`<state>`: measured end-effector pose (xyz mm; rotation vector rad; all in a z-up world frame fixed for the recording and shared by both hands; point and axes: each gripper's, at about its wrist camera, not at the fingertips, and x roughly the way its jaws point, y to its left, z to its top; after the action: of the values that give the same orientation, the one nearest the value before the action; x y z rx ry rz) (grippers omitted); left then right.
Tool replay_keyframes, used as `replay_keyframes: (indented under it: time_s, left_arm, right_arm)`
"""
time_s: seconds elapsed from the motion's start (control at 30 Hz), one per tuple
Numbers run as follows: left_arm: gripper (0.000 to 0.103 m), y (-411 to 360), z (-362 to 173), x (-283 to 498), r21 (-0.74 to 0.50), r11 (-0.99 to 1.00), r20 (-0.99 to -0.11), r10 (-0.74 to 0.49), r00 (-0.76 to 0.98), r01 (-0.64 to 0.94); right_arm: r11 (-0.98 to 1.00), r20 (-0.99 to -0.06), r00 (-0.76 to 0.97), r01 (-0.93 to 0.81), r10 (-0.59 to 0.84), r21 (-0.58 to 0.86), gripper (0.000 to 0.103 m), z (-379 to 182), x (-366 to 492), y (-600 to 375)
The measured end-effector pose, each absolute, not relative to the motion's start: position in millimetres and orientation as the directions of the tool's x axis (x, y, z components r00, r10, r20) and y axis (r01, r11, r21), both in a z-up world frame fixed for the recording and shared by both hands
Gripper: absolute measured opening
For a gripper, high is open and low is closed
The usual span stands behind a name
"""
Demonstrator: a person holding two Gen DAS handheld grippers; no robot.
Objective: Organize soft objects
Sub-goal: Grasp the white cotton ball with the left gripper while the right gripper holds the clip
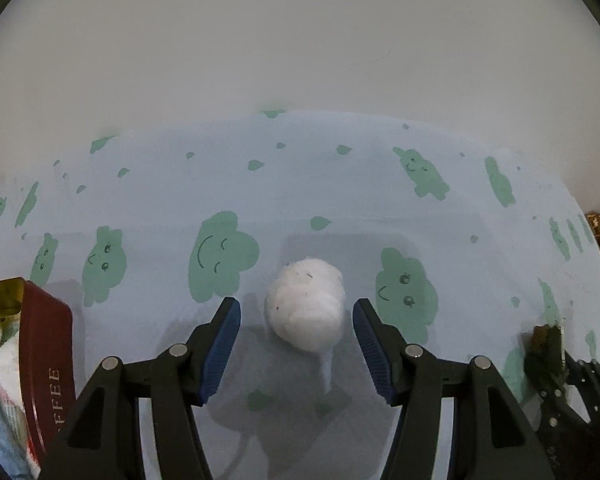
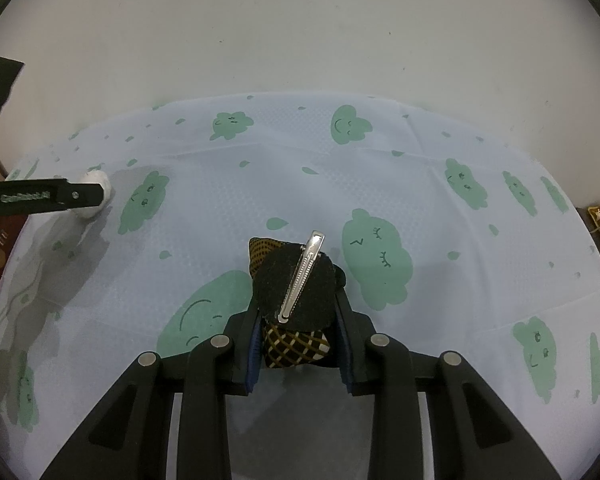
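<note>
Right tool (image 2: 298, 312) clamps hair bow (image 2: 296, 300); clip (image 2: 302, 276) points away, slightly right. Left tool (image 1: 296, 316) wide, straddling cotton ball (image 1: 306, 308).

red tin (image 1: 46, 364) cut off at left edge.

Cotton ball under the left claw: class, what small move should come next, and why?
Probably lower the left claw a little and close it. Its fingers stand open on either side of the cotton ball, which lies loose on the cloth, untouched by either pad. The red tin waits beside it.
</note>
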<state>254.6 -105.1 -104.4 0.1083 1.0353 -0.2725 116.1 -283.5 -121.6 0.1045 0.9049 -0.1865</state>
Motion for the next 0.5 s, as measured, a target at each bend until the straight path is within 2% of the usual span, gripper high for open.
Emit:
replay_keyframes:
  time_s: [0.2,0.23,0.27,0.5]
  left_arm:
    - [0.059,-106.1,-106.1,255.9,-0.055,0.965,-0.85,-0.18,0.494,0.258]
    - [0.048,-106.2,-105.8,255.4,-0.045,0.967,-0.849,-0.169,0.501,0.25]
    - [0.03,-106.7,-106.1,255.4,-0.04,0.967,-0.85,-0.166,0.499,0.253]
    - [0.027,-108.3,-102.0,246.9,-0.028,0.964,-0.847,-0.163,0.506,0.264]
  right_arm:
    - [0.979,-0.789,0.604,0.203,-0.114,0.014,0.031,-123.1,115.8,-281.6]
    - [0.979,-0.789,0.604,0.203,-0.114,0.014,0.031,-123.3,115.7,-281.6]
    - [0.979,-0.789,0.604,0.203,-0.114,0.014,0.031,-123.4,115.7,-281.6]
    - [0.979,-0.789,0.604,0.203,-0.115,0.013,0.031,-123.3,115.4,-281.4]
